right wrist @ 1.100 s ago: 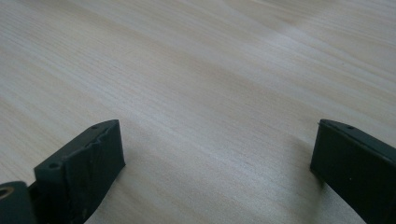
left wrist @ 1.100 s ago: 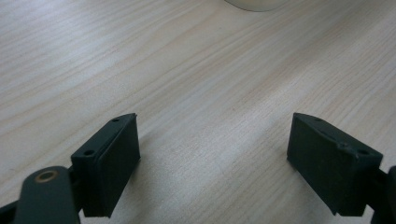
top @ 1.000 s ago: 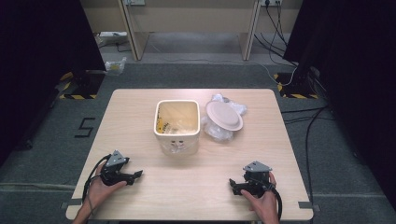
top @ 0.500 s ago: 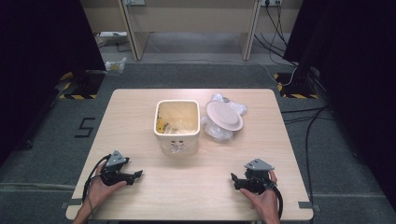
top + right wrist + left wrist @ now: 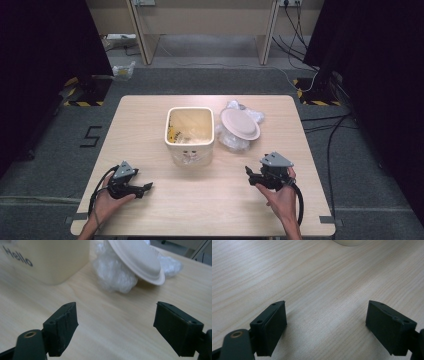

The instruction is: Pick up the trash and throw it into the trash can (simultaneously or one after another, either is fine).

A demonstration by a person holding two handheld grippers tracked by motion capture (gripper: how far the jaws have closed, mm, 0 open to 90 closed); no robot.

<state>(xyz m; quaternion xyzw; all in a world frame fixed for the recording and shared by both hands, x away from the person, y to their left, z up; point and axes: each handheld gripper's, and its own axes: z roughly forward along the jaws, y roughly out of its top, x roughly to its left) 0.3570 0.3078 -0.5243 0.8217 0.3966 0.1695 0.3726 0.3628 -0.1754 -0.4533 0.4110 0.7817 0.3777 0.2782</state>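
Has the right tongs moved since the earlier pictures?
Yes. In the high view the right tongs sit nearer the cream container than before, shifted up the picture; their jaws, with nothing between them, have just been closing slightly.

The cream bin (image 5: 50, 260) reads "Hello" in dark letters; the grey floor (image 5: 45, 150) bears a black "5".

Bare table (image 5: 210, 200) up to bin (image 5: 190, 134) and lid (image 5: 240, 124).

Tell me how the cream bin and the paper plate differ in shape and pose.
The cream bin is a deep, square-sided tub; the paper plate is a shallow round disc. The bin stands upright on the table with its mouth up; the plate lies tilted on crumpled clear plastic. The bin bears the word "Hello"; the plate is plain. Both are pale.
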